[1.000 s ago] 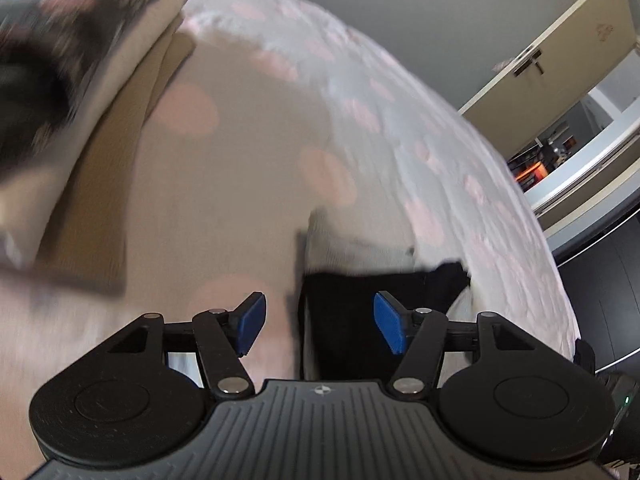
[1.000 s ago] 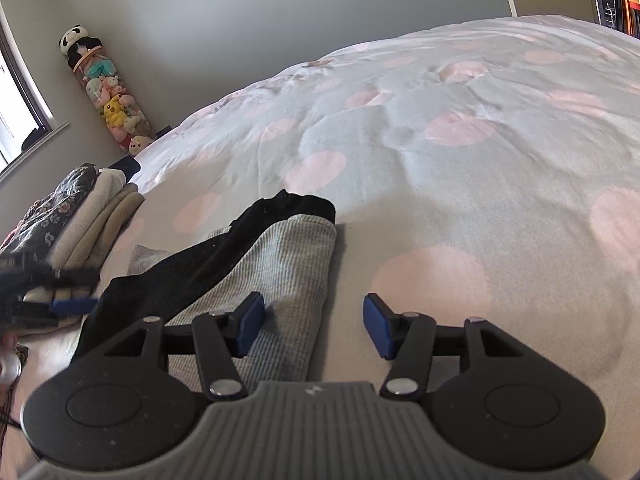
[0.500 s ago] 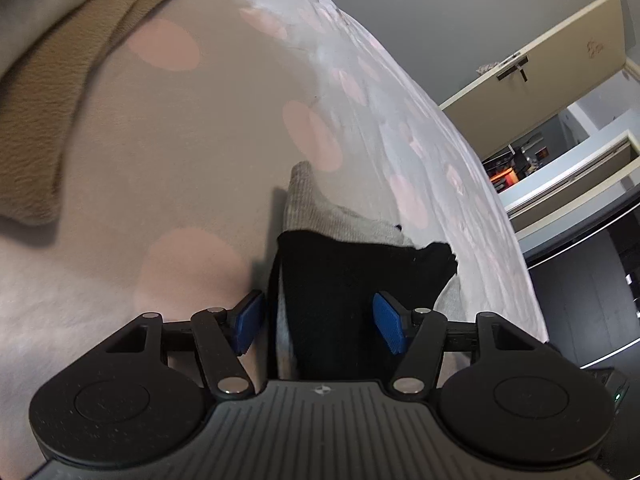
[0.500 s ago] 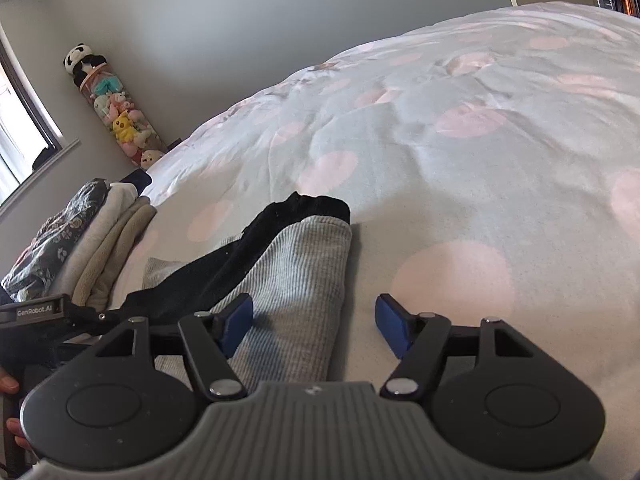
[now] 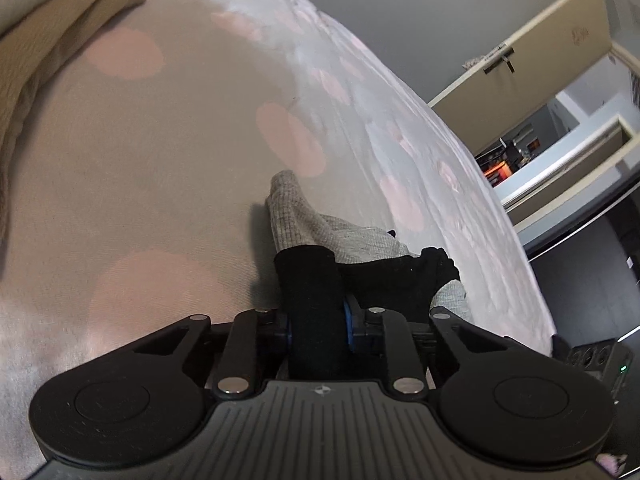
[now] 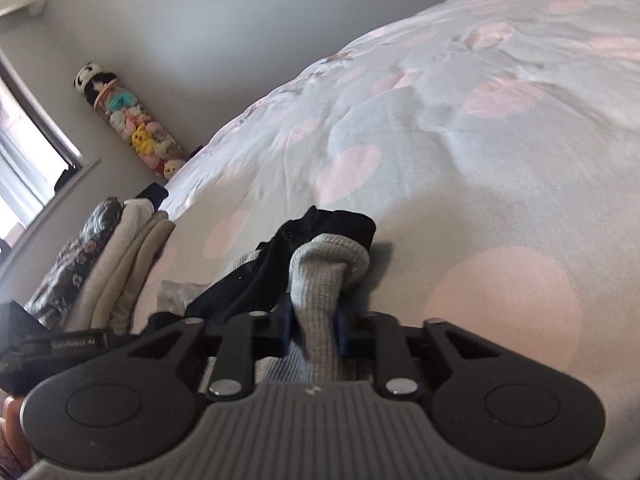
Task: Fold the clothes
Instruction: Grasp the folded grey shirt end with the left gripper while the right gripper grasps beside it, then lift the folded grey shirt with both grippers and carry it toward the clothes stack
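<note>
— What do we have on the left side?

— In the left wrist view our left gripper [image 5: 316, 330] is clenched on the black garment [image 5: 312, 304], a thick fold of it pinched between the blue fingers [image 5: 349, 326]. Beyond the pinch the black cloth runs to the right and lies over a grey ribbed garment [image 5: 304, 216], whose corner pokes up just ahead of us. Both lie on the bed, on a pale duvet with pink dots [image 5: 168, 168]. At the far left edge we see a stack of folded beige clothes [image 5: 44, 52], well apart from the pair we hold. At the right an open cream door [image 5: 532, 68] shows past the edge of the bed.

— And on the right?

— In the right wrist view, going from the left: a window [image 6: 24, 160], then a clear tube of plush toys [image 6: 132, 124] standing against the wall with a panda on top. Below it the stack of folded clothes [image 6: 120, 264] sits on the bed, a dark floral piece beside cream and beige ones. The left gripper's black body [image 6: 40, 348] shows low at that edge. In the middle our right gripper [image 6: 314, 330] is grasping the grey ribbed garment [image 6: 320, 280], bunched into a roll between the fingers. The black garment [image 6: 332, 224] lies touching it, behind and to its left. To the right the dotted duvet [image 6: 480, 160] is bare and a little creased.
</note>
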### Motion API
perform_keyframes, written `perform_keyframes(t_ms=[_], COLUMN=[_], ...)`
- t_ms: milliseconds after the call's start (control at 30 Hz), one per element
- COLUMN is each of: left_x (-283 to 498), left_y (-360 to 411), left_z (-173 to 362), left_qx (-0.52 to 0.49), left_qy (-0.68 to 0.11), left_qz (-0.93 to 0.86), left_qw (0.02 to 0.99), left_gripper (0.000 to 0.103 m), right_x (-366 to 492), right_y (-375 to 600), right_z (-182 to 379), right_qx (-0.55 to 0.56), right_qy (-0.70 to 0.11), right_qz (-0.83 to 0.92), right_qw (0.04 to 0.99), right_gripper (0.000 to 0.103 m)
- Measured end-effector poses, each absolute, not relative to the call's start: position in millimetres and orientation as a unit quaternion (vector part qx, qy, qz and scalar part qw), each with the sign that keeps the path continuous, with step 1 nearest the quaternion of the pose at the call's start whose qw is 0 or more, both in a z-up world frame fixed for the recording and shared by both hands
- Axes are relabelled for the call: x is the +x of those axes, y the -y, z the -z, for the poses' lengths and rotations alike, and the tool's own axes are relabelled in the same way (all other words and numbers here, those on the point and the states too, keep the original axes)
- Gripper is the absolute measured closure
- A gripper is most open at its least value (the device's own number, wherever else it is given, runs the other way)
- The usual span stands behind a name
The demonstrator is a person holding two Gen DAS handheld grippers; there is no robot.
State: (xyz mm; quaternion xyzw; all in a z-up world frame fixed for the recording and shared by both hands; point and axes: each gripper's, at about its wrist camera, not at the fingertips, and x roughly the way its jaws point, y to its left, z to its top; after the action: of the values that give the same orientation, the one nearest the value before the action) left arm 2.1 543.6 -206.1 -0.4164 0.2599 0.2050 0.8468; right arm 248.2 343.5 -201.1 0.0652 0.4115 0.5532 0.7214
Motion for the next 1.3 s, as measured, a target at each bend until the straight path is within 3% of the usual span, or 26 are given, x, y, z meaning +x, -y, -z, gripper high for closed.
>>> perform_keyframes(t_ms=[67,433,667,967,1300], left_x=[1,-34,-100,-216,-340], left_y=[-539,-487,-447,-433,-449], left_z=[199,129,76,-13,-43], left_qx=[-0.399,-0.298,-0.266,-0.221,-0.24], left_qy=[-0.258,-0.226,-0.178,-0.128,-0.08], left_qz=[-0.211,-0.238,-0.278,-0.361,-0.486], left_qw=[0.854,0.896,0.906,0.897,0.837], left_gripper=[0.086,0.088,0.088,0.089,0.089], right_x=[245,198,153,71,-70], right_y=[-342,-318,-310,-357,-463], right_z=[195,125,65,-10,-71], right_qx=[0.053,0.022,0.029,0.047,0.026], right_qy=[-0.398,-0.296,-0.249,-0.196,-0.168], right_qz=[-0.554,-0.569,-0.603,-0.702,-0.813], right_qw=[0.729,0.767,0.758,0.683,0.557], right_gripper=[0.088,0.09,0.09,0.09,0.09])
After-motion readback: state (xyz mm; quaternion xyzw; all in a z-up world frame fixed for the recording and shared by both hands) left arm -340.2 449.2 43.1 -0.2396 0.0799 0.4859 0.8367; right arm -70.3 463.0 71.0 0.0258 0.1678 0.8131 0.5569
